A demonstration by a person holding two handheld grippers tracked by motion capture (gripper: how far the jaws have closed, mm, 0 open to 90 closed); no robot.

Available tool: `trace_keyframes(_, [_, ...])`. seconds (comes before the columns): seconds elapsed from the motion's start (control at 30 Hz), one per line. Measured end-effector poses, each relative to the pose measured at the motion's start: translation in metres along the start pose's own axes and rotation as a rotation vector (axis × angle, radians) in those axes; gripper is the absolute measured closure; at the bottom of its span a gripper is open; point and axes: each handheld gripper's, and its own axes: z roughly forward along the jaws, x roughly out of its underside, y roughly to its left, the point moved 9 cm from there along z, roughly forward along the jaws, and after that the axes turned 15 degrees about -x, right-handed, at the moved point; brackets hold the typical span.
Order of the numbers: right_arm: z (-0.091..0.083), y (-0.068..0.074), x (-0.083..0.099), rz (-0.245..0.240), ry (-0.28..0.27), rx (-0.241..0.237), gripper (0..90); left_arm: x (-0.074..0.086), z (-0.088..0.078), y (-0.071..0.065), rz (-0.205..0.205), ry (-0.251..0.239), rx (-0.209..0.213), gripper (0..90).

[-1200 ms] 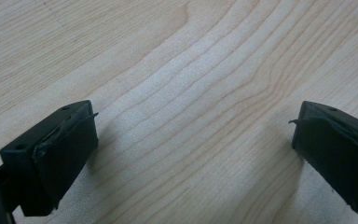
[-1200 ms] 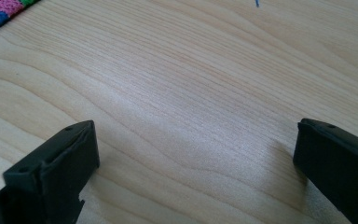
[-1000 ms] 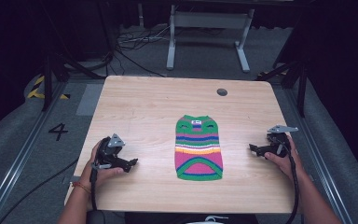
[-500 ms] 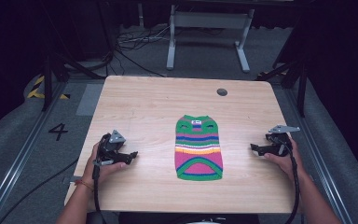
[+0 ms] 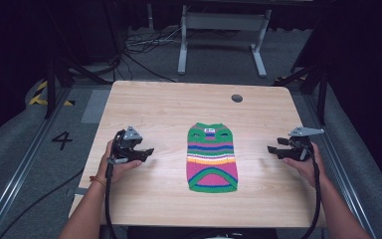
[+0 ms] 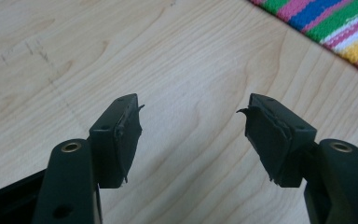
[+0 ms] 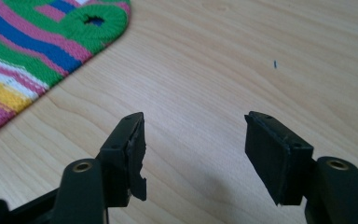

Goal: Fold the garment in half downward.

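Your high view looks forward and down from the near side, taking in the whole counter (image 5: 154,107). Each claw camera sits close above the wood, angled inward; both share the striped knit garment (image 6: 335,25) with the high view.

Wooden table (image 5: 159,107); grey carpet (image 5: 25,149)

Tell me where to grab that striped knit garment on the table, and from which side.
The striped knit garment lies flat, spread lengthwise away from the person. Probably best to pinch its two long side edges: the left gripper coming in from its left edge, the right gripper from its right. Both have open jaws already pointing inward at it.
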Motion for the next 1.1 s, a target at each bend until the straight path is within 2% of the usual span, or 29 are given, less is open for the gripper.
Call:
trace_keyframes(0.07, [0.0,0.001,-0.004,-0.01,-0.001,-0.001,39.1,-0.004,0.001,0.0,0.007,-0.009,-0.001,36.0])
trace_keyframes(0.1, [0.001,0.002,-0.007,-0.006,-0.001,-0.011,38.8,-0.011,0.002,-0.002,-0.012,-0.015,0.007,36.0])
trace_keyframes(0.13, [0.002,0.004,-0.014,-0.007,-0.009,-0.016,39.0,-0.016,0.003,-0.003,-0.009,-0.015,0.011,36.1])
trace_keyframes(0.27, [0.011,0.009,-0.031,-0.029,-0.003,-0.032,44.2,-0.035,0.011,-0.005,0.028,-0.028,0.006,37.0])
trace_keyframes(0.3, [0.016,0.012,-0.037,-0.052,0.004,-0.035,44.6,-0.04,0.014,-0.005,0.029,-0.031,0.003,37.1])
trace_keyframes(0.37, [0.025,0.017,-0.045,-0.067,0.018,-0.049,48.3,-0.046,0.018,-0.007,0.029,-0.024,0.013,38.5])
trace_keyframes(0.5, [0.046,0.024,-0.062,-0.094,0.043,-0.071,49.0,-0.055,0.028,-0.01,0.037,-0.022,0.01,41.7])
trace_keyframes(0.53, [0.046,0.024,-0.062,-0.094,0.043,-0.071,49.0,-0.057,0.031,-0.012,0.037,-0.013,0.017,41.7])
trace_keyframes(0.7, [0.071,0.028,-0.078,-0.133,0.058,-0.089,51.2,-0.076,0.048,-0.02,0.048,-0.025,0.027,43.0])
trace_keyframes(0.73, [0.079,0.028,-0.081,-0.124,0.067,-0.105,51.2,-0.079,0.052,-0.022,0.04,-0.021,0.031,42.8])
trace_keyframes(0.8, [0.088,0.026,-0.083,-0.125,0.076,-0.104,51.3,-0.084,0.061,-0.027,0.04,-0.021,0.033,42.8])
trace_keyframes(0.83, [0.093,0.026,-0.085,-0.121,0.076,-0.106,51.4,-0.088,0.065,-0.028,0.048,-0.034,0.021,42.9])
trace_keyframes(0.9, [0.1,0.025,-0.088,-0.122,0.061,-0.113,53.3,-0.094,0.074,-0.034,0.028,-0.029,0.051,44.1])
trace_keyframes(0.93, [0.105,0.024,-0.089,-0.109,0.069,-0.118,53.2,-0.097,0.078,-0.036,0.026,-0.031,0.051,44.2])
trace_keyframes(1.1, [0.121,0.022,-0.09,-0.107,0.087,-0.108,54.5,-0.108,0.092,-0.045,0.012,-0.029,0.069,48.7])
